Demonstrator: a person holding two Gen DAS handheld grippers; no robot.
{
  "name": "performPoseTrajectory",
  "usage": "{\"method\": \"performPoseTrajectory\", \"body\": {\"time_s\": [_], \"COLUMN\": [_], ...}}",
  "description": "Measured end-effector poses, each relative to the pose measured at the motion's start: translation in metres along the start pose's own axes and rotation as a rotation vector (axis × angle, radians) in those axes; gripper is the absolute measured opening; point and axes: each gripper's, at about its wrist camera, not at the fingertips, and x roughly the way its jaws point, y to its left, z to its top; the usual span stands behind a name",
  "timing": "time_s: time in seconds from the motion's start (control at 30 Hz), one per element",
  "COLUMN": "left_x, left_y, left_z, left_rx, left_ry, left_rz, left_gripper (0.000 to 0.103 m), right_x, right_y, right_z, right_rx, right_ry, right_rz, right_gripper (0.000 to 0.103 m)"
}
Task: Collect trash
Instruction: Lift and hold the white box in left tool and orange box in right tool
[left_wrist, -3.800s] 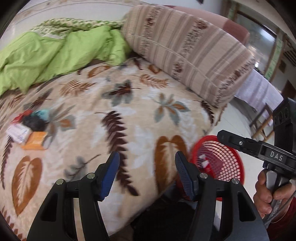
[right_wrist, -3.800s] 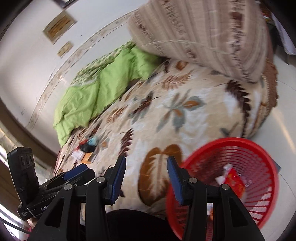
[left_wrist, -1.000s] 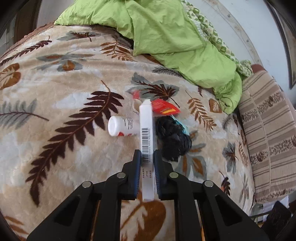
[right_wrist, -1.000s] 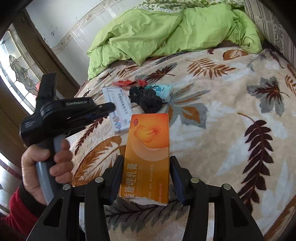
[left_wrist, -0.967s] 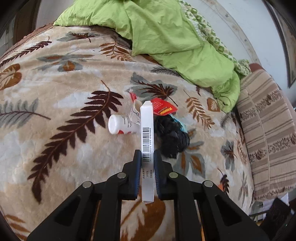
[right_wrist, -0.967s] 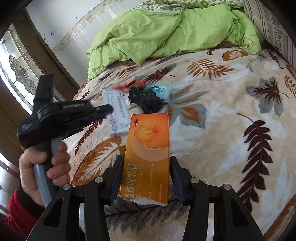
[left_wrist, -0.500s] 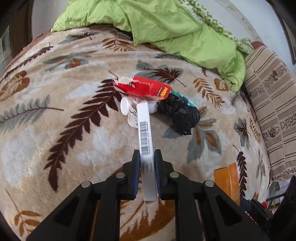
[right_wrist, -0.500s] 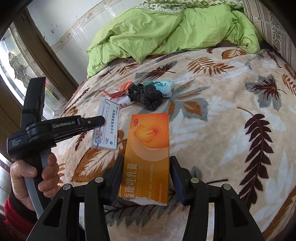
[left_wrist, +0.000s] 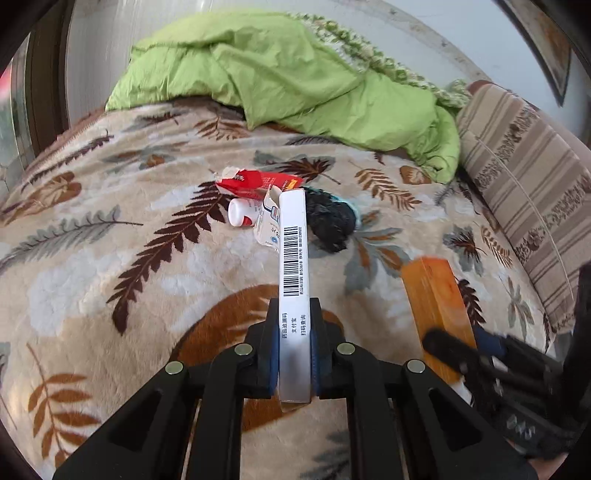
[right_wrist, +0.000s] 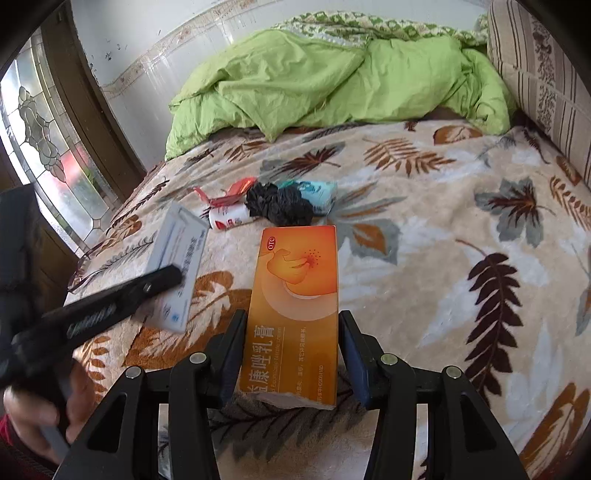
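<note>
Trash, two cartons in hand: your left gripper (left_wrist: 294, 363) pinches the white box (left_wrist: 292, 258) edgewise; your right gripper (right_wrist: 291, 354) clamps the orange box (right_wrist: 295, 306) across its width. Both probably light, crushable card; grip gently. Remaining litter lies on the blanket (right_wrist: 443, 229).

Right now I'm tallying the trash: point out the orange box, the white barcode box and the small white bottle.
orange box (right_wrist: 295, 295), right wrist view, front face.
white barcode box (left_wrist: 293, 258), left wrist view, barcode edge.
small white bottle (left_wrist: 238, 212), left wrist view, white cap.

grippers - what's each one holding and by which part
Left gripper pinches the white barcode box at its near end, across the broad faces. Right gripper clamps the orange box across its near end.
</note>
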Motion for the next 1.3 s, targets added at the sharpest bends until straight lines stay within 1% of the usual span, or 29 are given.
{"method": "performPoseTrajectory", "body": {"time_s": [0.07, 0.13, 0.23, 0.3, 0.5, 0.8, 0.97, 1.3], "left_x": [-0.010, -0.016, -0.016, -0.015, -0.014, -0.013, -0.013, -0.013], "left_y": [-0.006, -0.011, -0.013, -0.012, -0.007, -0.010, -0.010, -0.011], "left_z": [-0.007, -0.012, -0.014, -0.014, -0.014, -0.016, -0.017, -0.017], "left_rx": [0.021, 0.049, 0.059, 0.061, 0.051, 0.076, 0.078, 0.078], "left_ry": [-0.034, -0.071, -0.074, -0.083, -0.099, -0.118, -0.119, -0.119], "left_rz": [0.014, 0.047, 0.054, 0.072, 0.092, 0.101, 0.104, 0.106], "left_gripper": [0.012, 0.012, 0.012, 0.012, 0.012, 0.013, 0.013, 0.012], "right_x": [-0.004, -0.007, -0.010, -0.012, -0.012, -0.011, -0.010, -0.009], "right_y": [0.001, 0.003, 0.006, 0.008, 0.013, 0.019, 0.021, 0.020], "right_z": [0.001, 0.001, 0.003, 0.003, 0.003, 0.003, 0.003, 0.003], "right_rx": [-0.009, -0.021, -0.034, -0.044, -0.080, -0.120, -0.133, -0.127], "right_ry": [-0.020, -0.044, -0.068, -0.078, -0.094, -0.112, -0.116, -0.121], "right_rz": [-0.016, -0.039, -0.059, -0.071, -0.131, -0.216, -0.240, -0.232], "right_gripper": [0.052, 0.052, 0.052, 0.052, 0.052, 0.052, 0.052, 0.052]}}
